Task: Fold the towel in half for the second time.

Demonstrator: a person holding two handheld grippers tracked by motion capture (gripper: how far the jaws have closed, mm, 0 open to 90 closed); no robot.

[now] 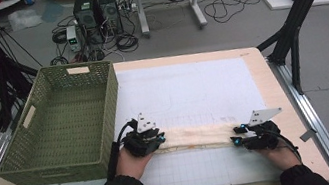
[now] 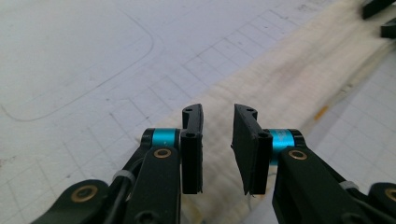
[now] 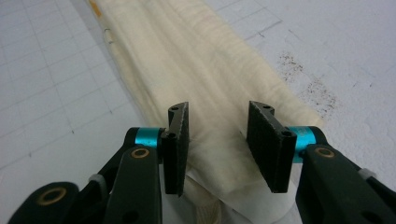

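A long folded cream cloth [image 1: 195,136] lies flat across the white gridded mat, stretched between my two grippers. My left gripper [image 1: 160,138] sits at the cloth's left end. In the left gripper view its jaws [image 2: 218,112] stand apart over the cloth [image 2: 280,84], and the pads do not press on it. At the right end is my right gripper [image 1: 236,140]. The right gripper view has its jaws [image 3: 219,112] apart too, straddling the cloth's end [image 3: 187,51], which bunches slightly below them. The right gripper's black tips [image 2: 378,18] appear far off in the left gripper view.
A green woven basket [image 1: 109,107] stands on the table's left side, just left of my left hand. The white mat [image 1: 187,88] covers most of the wooden table. Black frame legs stand off the table's right edge.
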